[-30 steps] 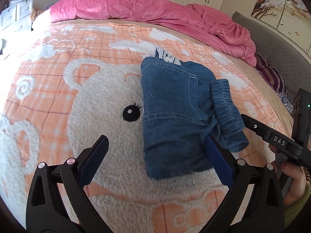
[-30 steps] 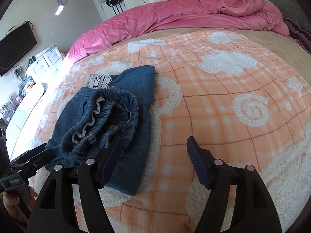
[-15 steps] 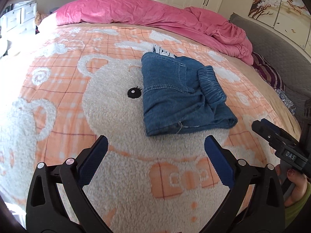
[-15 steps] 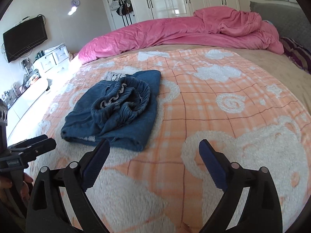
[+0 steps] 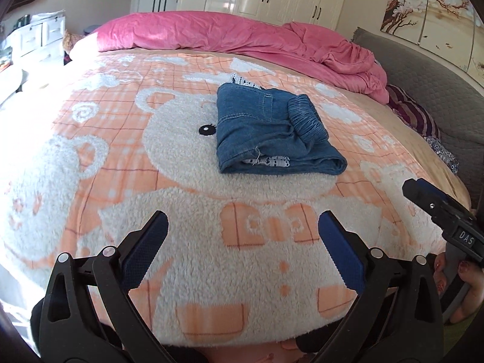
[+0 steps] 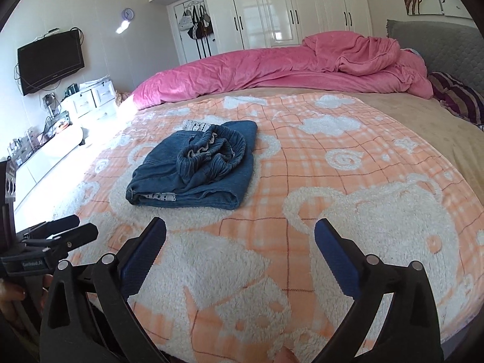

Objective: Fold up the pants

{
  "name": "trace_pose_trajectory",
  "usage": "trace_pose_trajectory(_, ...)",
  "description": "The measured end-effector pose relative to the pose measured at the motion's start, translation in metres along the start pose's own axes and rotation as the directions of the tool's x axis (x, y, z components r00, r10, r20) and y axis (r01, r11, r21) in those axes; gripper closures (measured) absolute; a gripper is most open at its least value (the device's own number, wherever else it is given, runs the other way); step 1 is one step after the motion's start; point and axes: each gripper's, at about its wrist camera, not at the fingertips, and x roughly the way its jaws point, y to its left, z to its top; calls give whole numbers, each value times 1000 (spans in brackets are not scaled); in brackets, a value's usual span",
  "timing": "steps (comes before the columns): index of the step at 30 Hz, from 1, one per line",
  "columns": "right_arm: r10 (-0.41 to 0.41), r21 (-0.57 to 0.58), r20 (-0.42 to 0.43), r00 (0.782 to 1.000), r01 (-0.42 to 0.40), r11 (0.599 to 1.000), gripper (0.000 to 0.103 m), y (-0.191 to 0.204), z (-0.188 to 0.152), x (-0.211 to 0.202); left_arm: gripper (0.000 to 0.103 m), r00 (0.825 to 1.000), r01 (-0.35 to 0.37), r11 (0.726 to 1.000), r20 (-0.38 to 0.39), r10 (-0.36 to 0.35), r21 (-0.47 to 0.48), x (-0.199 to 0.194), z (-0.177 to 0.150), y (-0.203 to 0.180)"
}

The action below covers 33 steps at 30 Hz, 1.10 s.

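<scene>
I see the denim pants [image 5: 272, 130] lying folded into a compact bundle on the peach-and-white fleece blanket [image 5: 90, 139], out toward the middle of the bed and well apart from both tools. The elastic waistband [image 5: 307, 118] sits bunched on top of the bundle, and a strip of white patterned lining [image 5: 269, 161] shows between the layers at the near edge. In the right wrist view the same bundle [image 6: 193, 169] lies left of centre, waistband ruffled open on top.

My left gripper [image 5: 242, 248] hangs over the near edge of the blanket with its blue-padded fingers spread wide and nothing between them. My right gripper [image 6: 240, 254] is likewise held low over the near blanket, fingers wide apart and empty. Each tool shows at the margin of the other's view: the right one [image 5: 444, 211] comes in from the right edge of the left wrist view, with a hand [image 5: 459, 281] on its handle; the left one [image 6: 51, 239] shows at the lower left of the right wrist view.

Beyond the pants a pink duvet [image 5: 242, 36] is heaped along the far side of the bed, with white wardrobes [image 6: 290, 9] behind it. A wall-mounted television [image 6: 50, 60] hangs at the left, and a grey padded headboard [image 6: 438, 42] stands at the right.
</scene>
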Motion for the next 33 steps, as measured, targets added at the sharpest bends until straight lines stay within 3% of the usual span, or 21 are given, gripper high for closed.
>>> trace_pose_trajectory(12,-16,-65,69,997,21,998,5,16,-9,-32,9,1000,4,1000,24,-4,7,-17,-21,-15)
trace_pose_trajectory(33,-17,-26,28,999,18,1000,5,4,-30,-38,9,1000,-24,999,9,24,29,-19,-33,-26)
